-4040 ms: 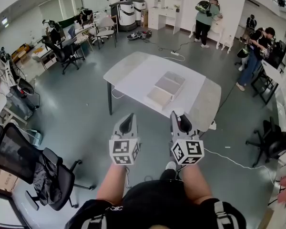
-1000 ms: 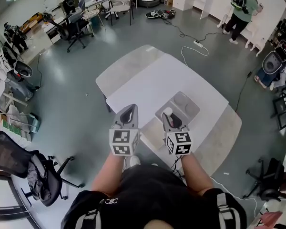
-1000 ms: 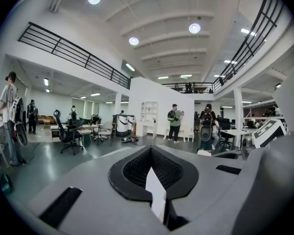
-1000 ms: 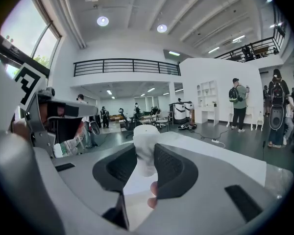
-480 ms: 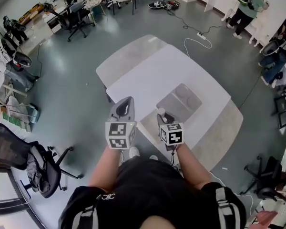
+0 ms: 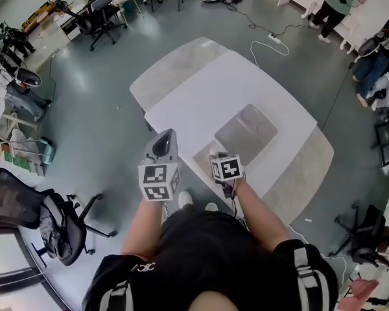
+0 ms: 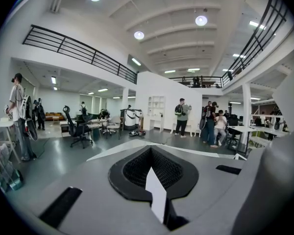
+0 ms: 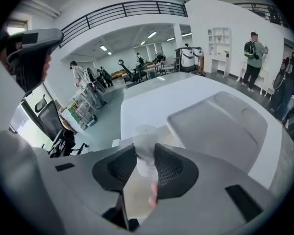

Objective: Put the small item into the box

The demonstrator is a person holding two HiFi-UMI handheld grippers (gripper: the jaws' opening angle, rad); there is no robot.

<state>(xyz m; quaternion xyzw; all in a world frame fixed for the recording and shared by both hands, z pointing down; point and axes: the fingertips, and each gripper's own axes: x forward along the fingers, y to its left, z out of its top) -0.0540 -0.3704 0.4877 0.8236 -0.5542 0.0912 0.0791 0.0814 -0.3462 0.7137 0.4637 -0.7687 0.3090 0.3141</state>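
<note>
Carrying the clamped small item point(image 8: 145, 137), the right tool point(image 8: 146, 148) likely must next reach over the box point(image 8: 220, 126) ahead and release.

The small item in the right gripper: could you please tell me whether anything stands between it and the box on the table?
Nothing visible does. The right gripper is shut on the small item, and the box lies open on the table just beyond it.
</note>
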